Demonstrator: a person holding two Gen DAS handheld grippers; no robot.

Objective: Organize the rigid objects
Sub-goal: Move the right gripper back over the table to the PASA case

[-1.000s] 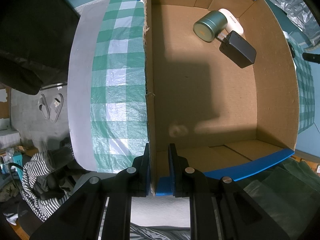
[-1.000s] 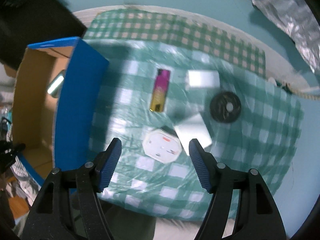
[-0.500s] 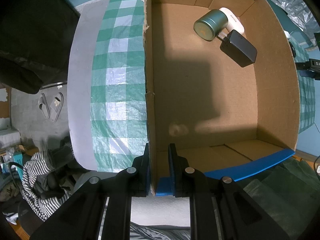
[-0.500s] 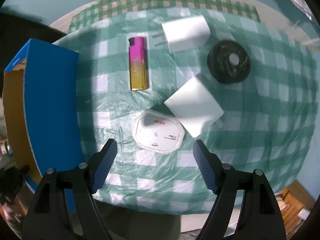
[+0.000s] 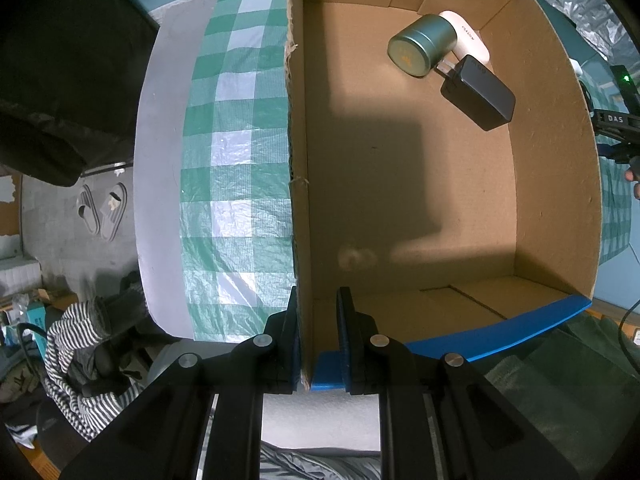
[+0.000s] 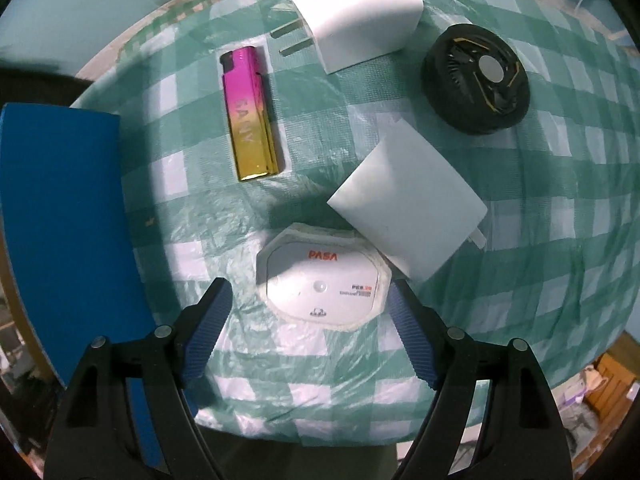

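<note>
My left gripper (image 5: 318, 312) is shut on the left wall of the cardboard box (image 5: 298, 184), near its front corner. Inside the box lie a green tin (image 5: 422, 46), a black charger (image 5: 478, 98) and a white case (image 5: 470, 38). My right gripper (image 6: 308, 308) is open just above the white octagonal PASA disc (image 6: 322, 280), one finger on each side. On the green checked cloth (image 6: 520, 200) beyond lie a pink-gold lighter (image 6: 248, 116), two white chargers (image 6: 356, 18) (image 6: 408, 208) and a black round fan (image 6: 476, 80).
The box's blue outer wall (image 6: 60, 220) stands left of the right gripper. The table edge is close below the disc. Clothes and slippers (image 5: 102, 212) lie on the floor at left.
My right gripper has come down and closer to the PASA disc, which now sits between its open fingers. The left gripper and box have not moved.
</note>
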